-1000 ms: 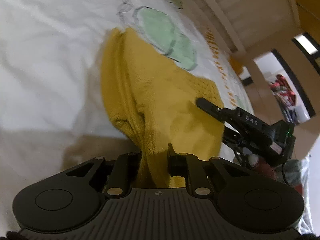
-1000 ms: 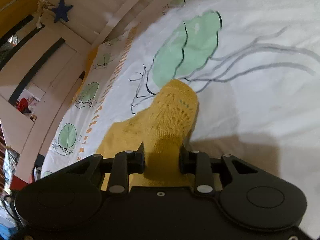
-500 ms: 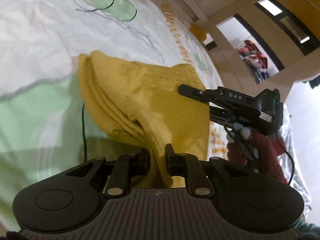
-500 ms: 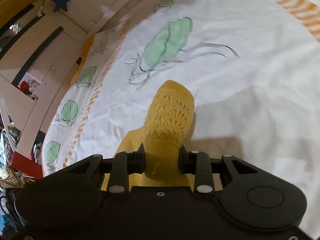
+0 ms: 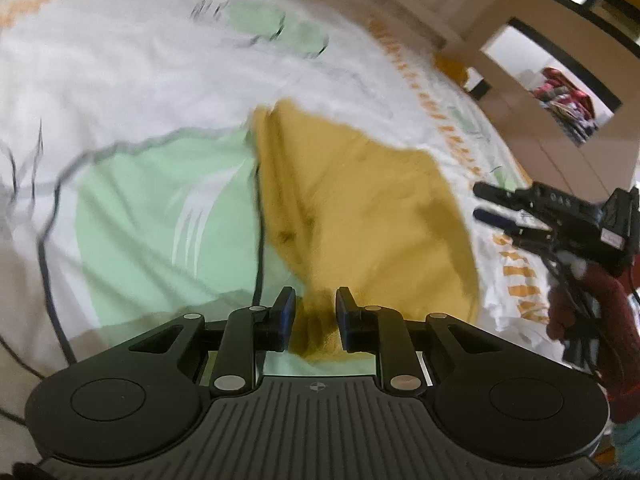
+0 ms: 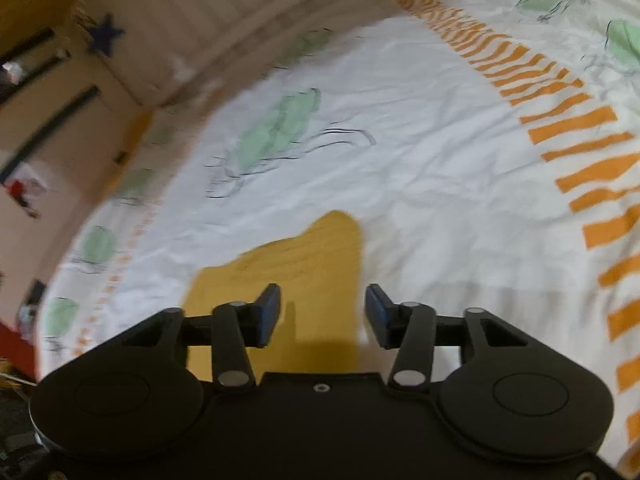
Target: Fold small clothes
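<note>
The yellow knit garment [image 5: 360, 208] lies spread on the bed sheet [image 5: 120, 80], partly over a green leaf print. The left hand-held gripper [image 5: 316, 314] has its jaws parted around a bunched edge of the garment, not pinching it. The right hand-held gripper [image 6: 323, 312] hovers above the garment, jaws wide apart and empty.
</note>
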`<state>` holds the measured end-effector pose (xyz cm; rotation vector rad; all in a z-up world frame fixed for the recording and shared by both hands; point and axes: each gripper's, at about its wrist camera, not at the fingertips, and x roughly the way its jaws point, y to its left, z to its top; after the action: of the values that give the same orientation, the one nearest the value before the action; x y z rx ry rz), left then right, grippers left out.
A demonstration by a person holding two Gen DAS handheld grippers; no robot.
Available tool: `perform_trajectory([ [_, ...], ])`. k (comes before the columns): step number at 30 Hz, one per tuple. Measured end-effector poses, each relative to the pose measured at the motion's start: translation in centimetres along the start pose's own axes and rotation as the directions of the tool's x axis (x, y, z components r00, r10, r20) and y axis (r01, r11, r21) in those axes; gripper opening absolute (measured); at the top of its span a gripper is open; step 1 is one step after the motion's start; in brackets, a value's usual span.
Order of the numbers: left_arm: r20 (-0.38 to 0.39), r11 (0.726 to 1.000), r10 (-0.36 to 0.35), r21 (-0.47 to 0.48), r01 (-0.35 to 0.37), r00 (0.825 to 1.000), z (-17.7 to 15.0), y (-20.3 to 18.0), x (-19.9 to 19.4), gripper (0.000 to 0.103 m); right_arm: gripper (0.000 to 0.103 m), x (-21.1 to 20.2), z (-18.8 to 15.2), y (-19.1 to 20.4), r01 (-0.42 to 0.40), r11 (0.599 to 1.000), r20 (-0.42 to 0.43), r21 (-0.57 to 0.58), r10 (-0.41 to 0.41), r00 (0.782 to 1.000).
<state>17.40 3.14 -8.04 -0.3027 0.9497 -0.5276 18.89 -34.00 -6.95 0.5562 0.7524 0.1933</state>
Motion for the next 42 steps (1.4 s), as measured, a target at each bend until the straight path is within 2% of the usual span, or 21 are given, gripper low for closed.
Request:
perform_trajectory([
  [3,0.067,0.996,-0.004,0.086,-0.001,0.998,0.4,-1.7,-1.6,0.023,0.077,-0.8,-1.2,-0.4,-0.073,0.997,-0.057,-0.002,0.073,0.996],
  [8,0.11,0.99,-0.003,0.138,-0.012,0.994,2.6,-3.2,0.7,0.025,0.077,0.0,-3.0,-1.2,-0.112,0.994,-0.169,0.002,0.11,0.979],
  [11,0.11,0.989,0.003,0.147,-0.019,0.994,3.8,-3.2,3.2,0.025,0.077,0.7,-3.4,-1.0,-0.127,0.992,-0.217,-0.013,0.122,0.968],
  [15,0.106,0.982,0.058,0.174,-0.076,0.993,4.4,-2.2,5.7,0.025,0.078,1.8,-4.0,-0.5,-0.169,0.985,-0.294,-0.045,0.149,0.944],
  [18,0.051,0.978,0.103,0.179,-0.111,0.993,4.3,-1.2,7.6,0.025,0.078,2.4,-4.5,-0.3,-0.199,0.978,-0.338,-0.065,0.166,0.926],
  [22,0.036,0.984,0.104,0.144,-0.108,0.994,4.6,-0.9,7.5,0.026,0.081,2.8,-4.5,0.2,-0.269,0.96,-0.38,-0.073,0.222,0.898],
  [23,0.033,0.982,0.108,0.153,-0.111,0.994,4.6,-1.0,7.5,0.026,0.081,2.8,-4.5,0.1,-0.299,0.952,-0.398,-0.063,0.251,0.882],
  [24,0.03,0.98,0.11,0.162,-0.114,0.993,4.6,-1.0,7.5,0.026,0.08,2.7,-4.4,0.0,-0.349,0.937,-0.426,-0.033,0.303,0.852],
  [27,0.025,0.981,0.108,0.159,-0.11,0.994,4.8,-1.0,7.6,0.026,0.08,1.1,-4.6,0.1,-0.5,0.864,-0.499,0.062,0.461,0.734],
  [28,0.025,0.982,0.106,0.158,-0.109,0.994,4.9,-0.9,7.6,0.026,0.08,0.5,-4.5,0.3,-0.535,0.842,-0.513,0.065,0.489,0.706],
  [30,0.025,0.98,0.107,0.164,-0.109,0.994,5.0,-1.0,7.7,0.026,0.08,-1.2,-4.5,0.9,-0.588,0.807,-0.531,0.059,0.524,0.666],
  [31,0.025,0.979,0.107,0.171,-0.11,0.994,4.9,-1.0,7.7,0.026,0.08,-1.7,-4.2,1.1,-0.601,0.797,-0.529,0.053,0.533,0.661],
  [32,0.023,0.978,0.108,0.175,-0.111,0.994,5.0,-1.1,7.6,0.026,0.08,-2.4,-3.9,1.3,-0.605,0.795,-0.516,0.038,0.534,0.67],
  [34,0.021,0.978,0.111,0.178,-0.113,0.994,5.1,-1.2,7.5,0.025,0.08,-3.5,-2.8,1.6,-0.595,0.804,-0.461,-0.001,0.527,0.714],
  [36,0.02,0.975,0.118,0.185,-0.12,0.993,5.2,-1.5,7.4,0.025,0.08,-4.0,-1.4,2.0,-0.557,0.83,-0.356,-0.037,0.51,0.783],
  [37,0.025,0.973,0.124,0.191,-0.127,0.992,5.3,-1.7,7.2,0.025,0.079,-4.3,-0.8,2.3,-0.513,0.855,-0.3,-0.075,0.471,0.83],
  [38,0.035,0.971,0.131,0.2,-0.135,0.991,5.4,-1.9,7.1,0.025,0.071,-4.4,-0.4,2.8,-0.445,0.886,-0.24,-0.134,0.406,0.881],
  [39,0.051,0.967,0.138,0.21,-0.145,0.989,5.5,-2.3,7.0,0.025,0.051,-4.4,-0.1,3.5,-0.36,0.91,-0.178,-0.208,0.327,0.928],
  [40,0.074,0.962,0.144,0.224,-0.157,0.987,5.6,-2.6,6.8,0.025,0.037,-4.1,0.1,4.1,-0.287,0.922,-0.139,-0.261,0.259,0.956],
  [41,0.092,0.958,0.149,0.234,-0.167,0.984,5.7,-2.9,6.8,0.025,0.021,-3.5,0.2,4.7,-0.22,0.928,-0.107,-0.301,0.196,0.975],
  [42,0.108,0.955,0.154,0.24,-0.176,0.982,5.8,-3.0,6.7,0.025,0.02,-2.7,0.2,5.4,-0.154,0.926,-0.075,-0.344,0.136,0.988],
])
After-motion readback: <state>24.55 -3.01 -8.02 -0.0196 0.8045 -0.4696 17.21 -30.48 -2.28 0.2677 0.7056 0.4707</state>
